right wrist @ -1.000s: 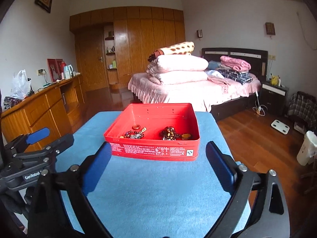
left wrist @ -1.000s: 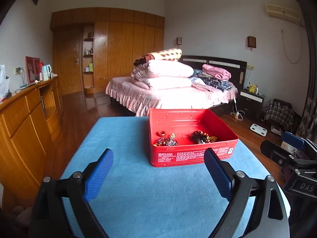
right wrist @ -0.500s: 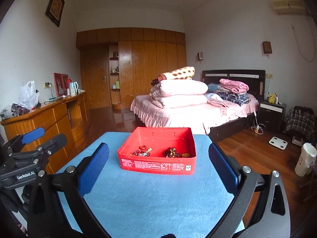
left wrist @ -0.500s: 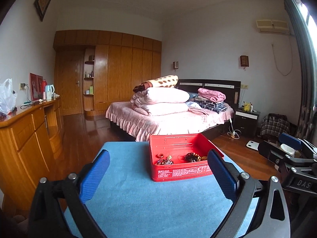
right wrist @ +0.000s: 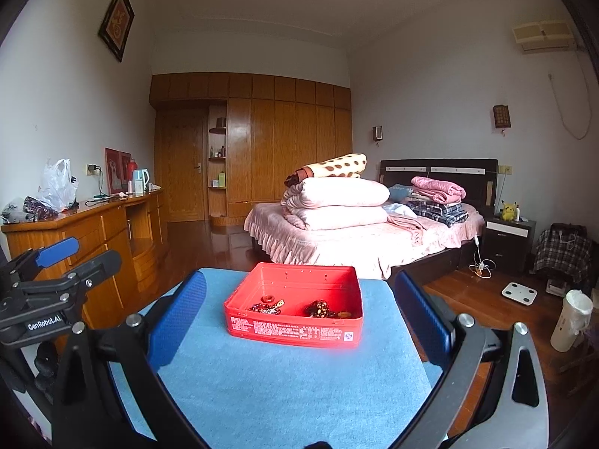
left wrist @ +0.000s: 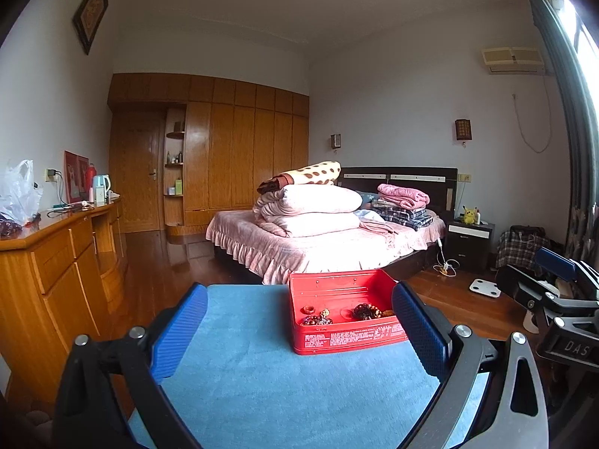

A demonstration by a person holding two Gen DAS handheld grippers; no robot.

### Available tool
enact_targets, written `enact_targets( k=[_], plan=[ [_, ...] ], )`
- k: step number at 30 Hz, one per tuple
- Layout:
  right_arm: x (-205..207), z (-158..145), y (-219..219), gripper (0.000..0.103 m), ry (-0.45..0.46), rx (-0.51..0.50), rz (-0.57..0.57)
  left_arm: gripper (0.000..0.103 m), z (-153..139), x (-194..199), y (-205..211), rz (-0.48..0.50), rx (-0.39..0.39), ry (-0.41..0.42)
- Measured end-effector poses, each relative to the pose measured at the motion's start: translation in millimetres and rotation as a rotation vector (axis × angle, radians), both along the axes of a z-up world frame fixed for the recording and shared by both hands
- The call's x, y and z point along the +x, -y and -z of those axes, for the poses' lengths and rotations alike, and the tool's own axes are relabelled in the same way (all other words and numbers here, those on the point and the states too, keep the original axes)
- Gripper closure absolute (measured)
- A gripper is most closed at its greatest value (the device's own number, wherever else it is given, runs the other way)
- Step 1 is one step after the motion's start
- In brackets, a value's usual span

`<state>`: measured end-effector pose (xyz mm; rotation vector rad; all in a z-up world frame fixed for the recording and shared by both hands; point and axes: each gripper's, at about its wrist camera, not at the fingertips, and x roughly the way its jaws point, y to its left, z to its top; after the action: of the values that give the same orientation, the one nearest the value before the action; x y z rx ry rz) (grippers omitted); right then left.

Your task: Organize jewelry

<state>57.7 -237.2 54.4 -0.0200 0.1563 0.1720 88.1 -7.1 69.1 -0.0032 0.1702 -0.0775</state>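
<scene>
A red tin box stands on the blue-covered table. Inside lie beaded bracelets, a dark bead cluster and a small red ring. My left gripper is open and empty, held back from the box and above the table. My right gripper is open and empty, also short of the box. The right gripper also shows at the right edge of the left wrist view, and the left gripper at the left edge of the right wrist view.
A wooden sideboard stands left of the table. A bed with piled bedding is beyond it. A nightstand, a scale and a white bin are on the wooden floor to the right.
Both grippers have pulled back and tilted up, so the red box looks smaller and lower and more of the room shows. Both stay open and empty.
</scene>
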Motion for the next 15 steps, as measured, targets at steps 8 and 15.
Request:
enact_targets(
  k=[8,15],
  plan=[
    [-4,-3,3,0.005,0.016,0.02,-0.011,0.006,-1,-9,1,0.002,0.019,0.017],
    [-6,-4,6,0.005,0.022,0.02,-0.014,0.006,-3,-11,4,0.007,0.027,0.026]
  ],
)
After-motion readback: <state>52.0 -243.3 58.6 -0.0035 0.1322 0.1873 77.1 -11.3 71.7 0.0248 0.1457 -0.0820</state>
